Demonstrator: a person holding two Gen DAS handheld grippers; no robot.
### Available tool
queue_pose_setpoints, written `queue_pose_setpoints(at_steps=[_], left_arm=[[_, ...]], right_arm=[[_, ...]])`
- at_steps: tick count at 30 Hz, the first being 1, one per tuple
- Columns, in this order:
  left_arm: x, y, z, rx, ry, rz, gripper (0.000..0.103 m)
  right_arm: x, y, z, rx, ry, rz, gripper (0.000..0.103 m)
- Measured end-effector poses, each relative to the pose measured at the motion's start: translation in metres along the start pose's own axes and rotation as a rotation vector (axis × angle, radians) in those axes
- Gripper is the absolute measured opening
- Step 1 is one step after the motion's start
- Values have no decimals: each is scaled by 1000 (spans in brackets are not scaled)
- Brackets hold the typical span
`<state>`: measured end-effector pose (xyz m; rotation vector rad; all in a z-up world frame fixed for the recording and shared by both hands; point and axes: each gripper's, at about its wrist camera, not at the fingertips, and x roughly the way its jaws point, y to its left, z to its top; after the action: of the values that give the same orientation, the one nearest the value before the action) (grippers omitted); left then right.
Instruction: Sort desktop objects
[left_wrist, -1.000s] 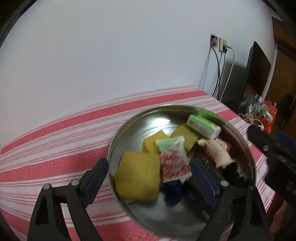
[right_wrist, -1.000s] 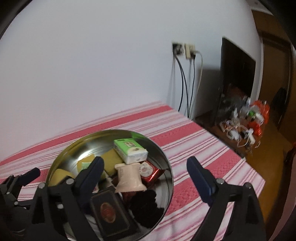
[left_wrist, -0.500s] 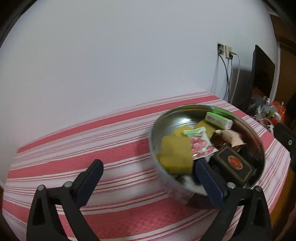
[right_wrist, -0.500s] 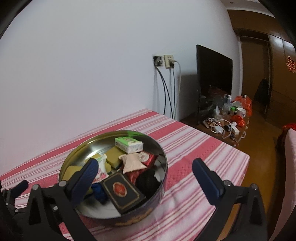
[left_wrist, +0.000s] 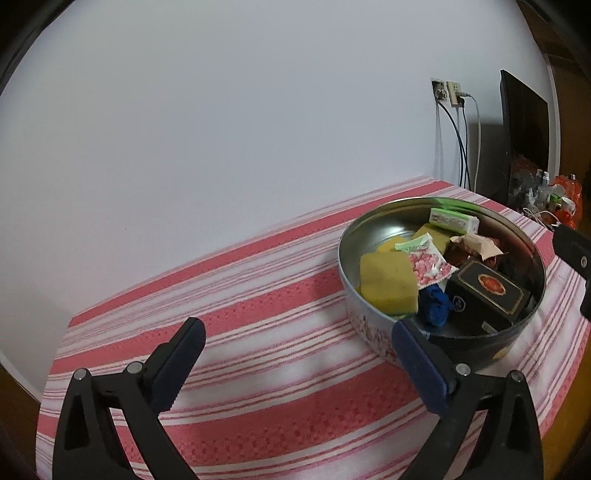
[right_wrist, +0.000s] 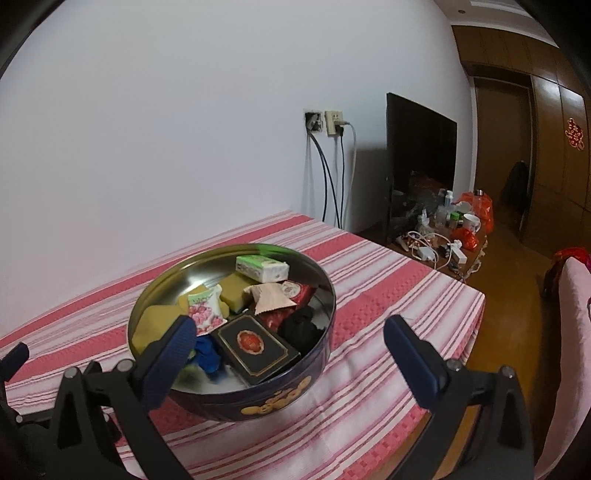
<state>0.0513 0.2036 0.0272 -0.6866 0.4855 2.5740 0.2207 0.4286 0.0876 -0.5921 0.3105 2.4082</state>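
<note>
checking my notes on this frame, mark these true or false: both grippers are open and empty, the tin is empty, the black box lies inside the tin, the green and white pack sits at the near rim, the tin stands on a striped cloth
1. Both grippers are open and empty: true. The left gripper and right gripper hold nothing.
2. The tin is empty: false. It holds several items.
3. The black box lies inside the tin: true.
4. The green and white pack sits at the near rim: false. It lies at the far side.
5. The tin stands on a striped cloth: true.
</note>
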Motion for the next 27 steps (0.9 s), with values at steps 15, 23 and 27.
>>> queue_pose_setpoints(at_steps=[15,23,27], left_arm=[[-8,15,2,-56,2,-15,102],[-9,7,8,-49,-3,-44,102],[-5,0,9,-43,9,-57,102]], right_arm=[[-14,20,3,-61,-58,-3,103],[-10,11,5,-55,-52,-12,103],[-7,5,5,-48,-50,-17,103]])
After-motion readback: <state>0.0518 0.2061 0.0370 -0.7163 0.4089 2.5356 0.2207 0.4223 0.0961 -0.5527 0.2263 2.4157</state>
